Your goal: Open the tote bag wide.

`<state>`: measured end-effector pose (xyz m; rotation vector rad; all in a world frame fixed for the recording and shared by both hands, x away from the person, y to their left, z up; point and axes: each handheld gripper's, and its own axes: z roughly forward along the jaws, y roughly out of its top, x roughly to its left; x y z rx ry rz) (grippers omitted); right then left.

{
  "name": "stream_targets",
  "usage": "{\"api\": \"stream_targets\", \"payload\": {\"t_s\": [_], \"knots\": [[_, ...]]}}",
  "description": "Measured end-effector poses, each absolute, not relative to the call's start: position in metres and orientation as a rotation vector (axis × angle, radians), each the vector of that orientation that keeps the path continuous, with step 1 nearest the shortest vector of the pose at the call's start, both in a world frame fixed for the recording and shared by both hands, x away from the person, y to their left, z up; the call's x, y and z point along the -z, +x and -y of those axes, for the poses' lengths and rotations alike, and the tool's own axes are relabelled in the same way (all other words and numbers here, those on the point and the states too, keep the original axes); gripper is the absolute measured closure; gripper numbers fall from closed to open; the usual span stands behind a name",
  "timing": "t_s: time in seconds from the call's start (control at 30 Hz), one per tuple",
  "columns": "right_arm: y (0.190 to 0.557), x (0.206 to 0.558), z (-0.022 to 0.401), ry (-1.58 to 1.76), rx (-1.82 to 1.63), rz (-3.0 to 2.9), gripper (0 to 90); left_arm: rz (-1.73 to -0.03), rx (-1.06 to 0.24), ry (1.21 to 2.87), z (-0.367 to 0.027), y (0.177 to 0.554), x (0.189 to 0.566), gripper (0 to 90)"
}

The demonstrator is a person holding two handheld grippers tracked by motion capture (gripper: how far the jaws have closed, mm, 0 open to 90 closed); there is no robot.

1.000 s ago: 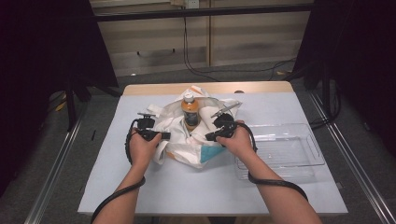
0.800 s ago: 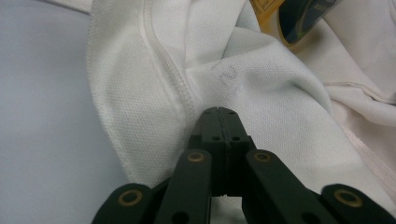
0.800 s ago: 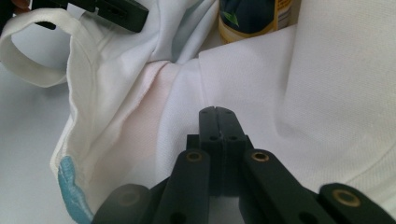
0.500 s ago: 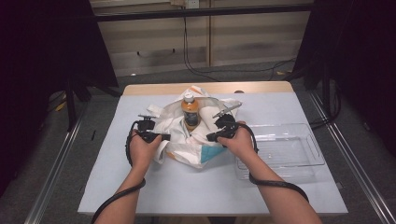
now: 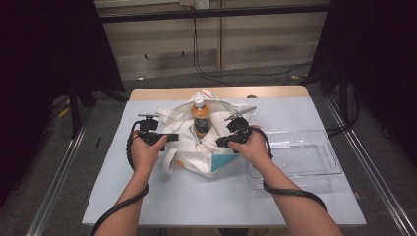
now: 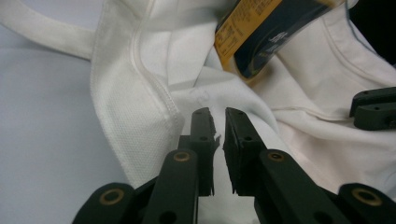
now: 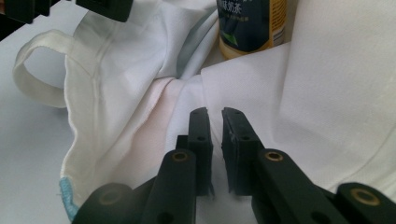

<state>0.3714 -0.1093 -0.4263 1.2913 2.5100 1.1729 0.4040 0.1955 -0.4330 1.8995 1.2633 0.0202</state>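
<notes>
A white cloth bag [image 5: 189, 150] lies crumpled mid-table, and an orange-capped drink bottle [image 5: 200, 117] stands upright in its folds. My left gripper [image 5: 173, 137] points right at the bag's left side. Its jaws [image 6: 218, 114] have just been opening and now stand a narrow slit apart over the white cloth [image 6: 140, 107], with nothing between them. My right gripper [image 5: 220, 142] points left at the bag's right side. Its jaws [image 7: 215, 114] have also just been opening and are slightly apart above the fabric [image 7: 327, 93], holding nothing. The bottle's label [image 7: 252, 23] is just beyond them.
A clear plastic tray [image 5: 314, 169] sits to the right of the bag, beside my right forearm. A loose bag handle [image 7: 32, 74] loops onto the pale blue table cover [image 5: 147, 196]. Dark curtains and metal rails flank the table.
My left hand has lifted slightly above the bag. The right hand, the bag and the bottle have stayed in place.
</notes>
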Motion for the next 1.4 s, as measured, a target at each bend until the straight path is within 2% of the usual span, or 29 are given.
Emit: {"api": "stream_targets", "payload": {"t_s": [0.17,0.3,0.43,0.53,0.6,0.7,0.73,0.9,1.07,1.33,1.4], "knots": [[0.373,0.422,0.11,1.291,-1.172,-2.492,78.8,-1.252,-0.048,1.87,-0.203,0.402,0.423,74.6],[0.375,0.42,0.112,1.311,-1.175,-2.475,71.7,-1.252,-0.061,1.876,-0.208,0.398,0.42,69.1],[0.375,0.418,0.111,1.31,-1.183,-2.473,68.4,-1.263,-0.08,1.856,-0.213,0.394,0.418,65.0],[0.376,0.415,0.108,1.303,-1.166,-2.475,64.0,-1.265,-0.096,1.85,-0.216,0.391,0.416,56.4],[0.376,0.414,0.107,1.295,-1.165,-2.47,59.4,-1.262,-0.078,1.839,-0.216,0.388,0.415,56.2],[0.377,0.413,0.106,1.286,-1.154,-2.467,58.3,-1.254,-0.106,1.858,-0.216,0.386,0.414,52.8],[0.377,0.413,0.105,1.299,-1.144,-2.46,54.9,-1.256,-0.112,1.861,-0.216,0.386,0.414,49.7],[0.378,0.41,0.103,1.298,-1.145,-2.443,51.2,-1.259,-0.113,1.865,-0.219,0.388,0.416,46.5],[0.382,0.405,0.1,1.307,-1.13,-2.413,45.3,-1.258,-0.123,1.871,-0.221,0.387,0.412,39.6],[0.385,0.399,0.094,1.272,-1.138,-2.4,41.3,-1.265,-0.149,1.893,-0.22,0.384,0.412,31.5],[0.385,0.398,0.094,1.285,-1.133,-2.389,37.6,-1.261,-0.157,1.898,-0.221,0.384,0.411,26.2]]}}
